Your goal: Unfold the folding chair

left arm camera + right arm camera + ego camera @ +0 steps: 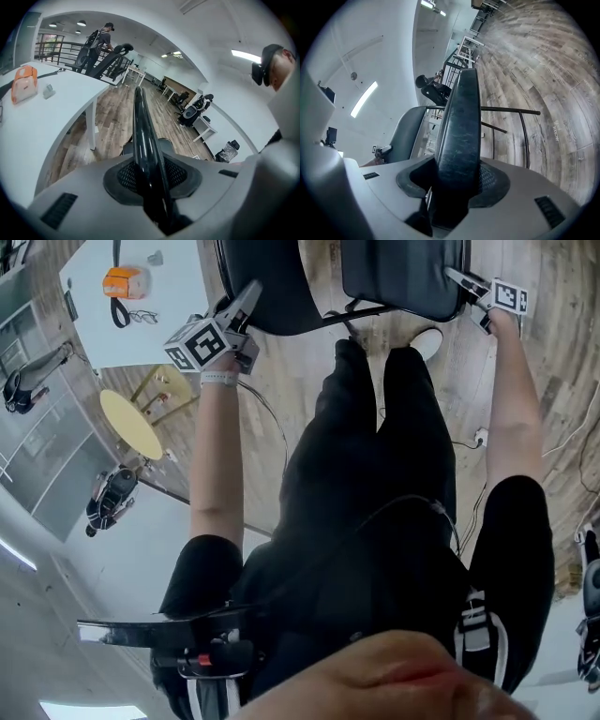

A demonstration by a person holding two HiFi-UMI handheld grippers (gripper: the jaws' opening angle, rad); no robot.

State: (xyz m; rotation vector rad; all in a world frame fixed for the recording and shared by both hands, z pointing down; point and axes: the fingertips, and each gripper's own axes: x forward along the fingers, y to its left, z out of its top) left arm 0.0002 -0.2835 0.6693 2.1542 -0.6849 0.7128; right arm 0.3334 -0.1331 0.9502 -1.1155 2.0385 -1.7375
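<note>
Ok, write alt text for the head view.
Seen from above, a person in black grips a folding chair: the left gripper is shut on its thin black panel, the right gripper on its padded panel. A white table stands at upper left.

The chair [403, 277] fills your way at 12 o'clock. The white table [169, 315] blocks you at 10, the small yellow table [129, 423] at 9. The floor [553, 362] at 2 o'clock is free.

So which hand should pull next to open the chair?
Probably right: the right tool is clamped on the padded seat, likely the part to swing out, while the left tool grips the thin black back.
</note>
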